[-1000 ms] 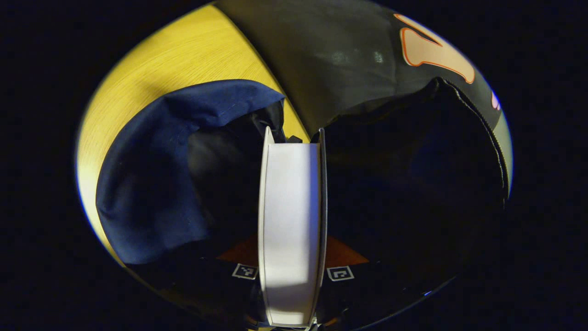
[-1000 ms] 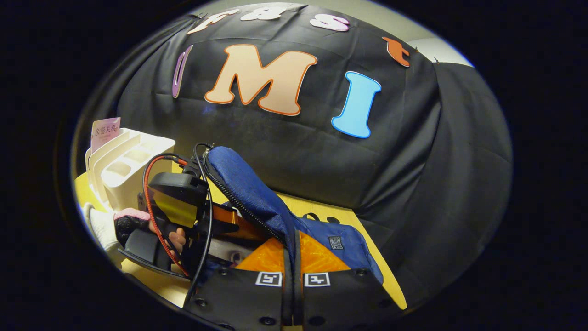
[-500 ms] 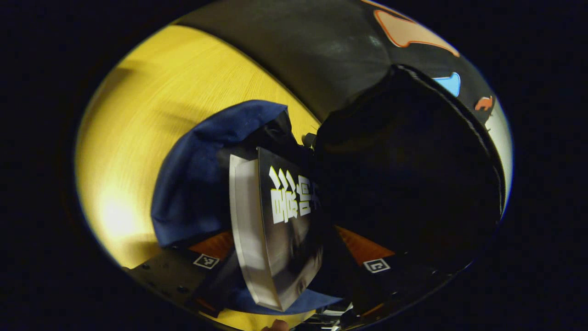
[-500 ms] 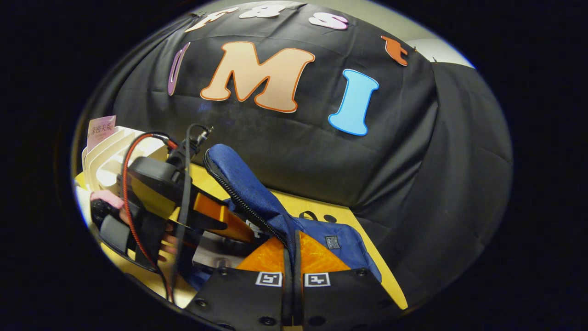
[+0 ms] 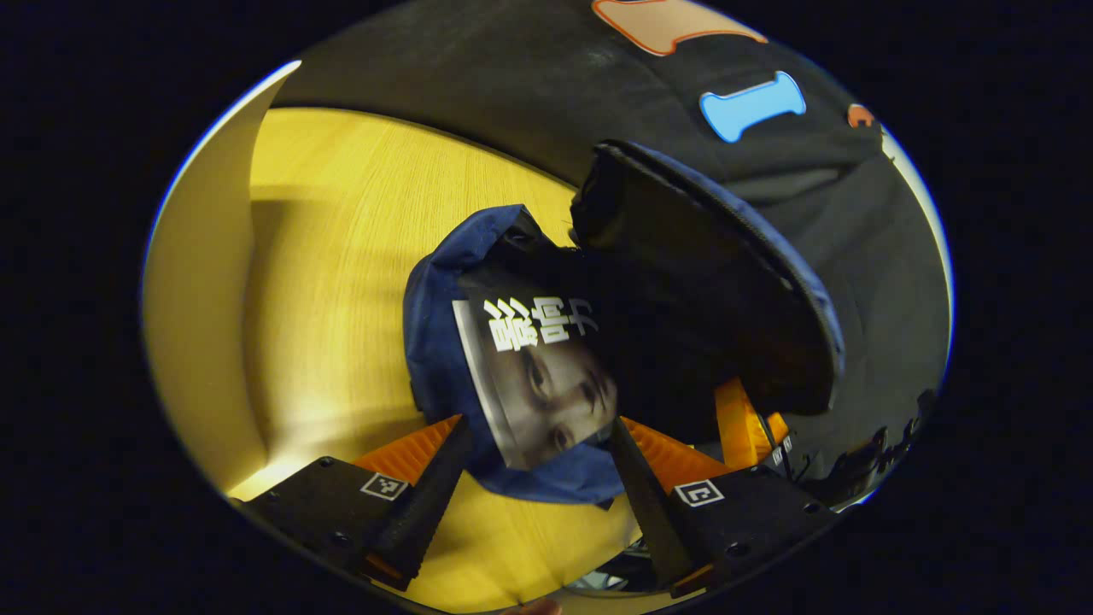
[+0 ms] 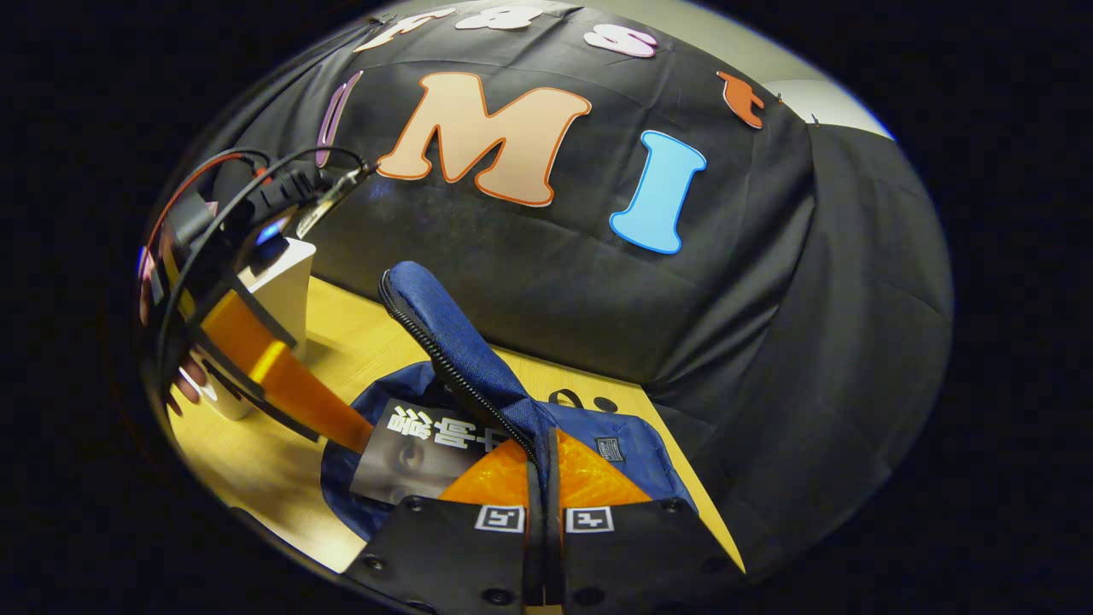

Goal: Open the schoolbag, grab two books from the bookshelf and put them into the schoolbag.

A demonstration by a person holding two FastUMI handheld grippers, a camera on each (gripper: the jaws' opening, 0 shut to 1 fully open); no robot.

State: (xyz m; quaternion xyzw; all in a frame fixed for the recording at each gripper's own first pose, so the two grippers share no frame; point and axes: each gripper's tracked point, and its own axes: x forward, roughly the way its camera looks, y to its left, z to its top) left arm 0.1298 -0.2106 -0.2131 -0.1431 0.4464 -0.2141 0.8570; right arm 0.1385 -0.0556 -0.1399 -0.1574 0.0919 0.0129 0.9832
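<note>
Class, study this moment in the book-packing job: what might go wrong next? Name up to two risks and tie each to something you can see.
1. The black-covered book lies half out of the blue fabric schoolbag, and the open left tool no longer grips it, so it might slide onto the yellow wooden table.
2. The right tool pinches the schoolbag's zippered flap upright; if it slips, the flap may fall over the opening.

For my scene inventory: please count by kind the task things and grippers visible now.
Schoolbag: 1
Book: 1
Bookshelf: 1
Gripper: 2, left gripper and right gripper
Total: 5
</note>
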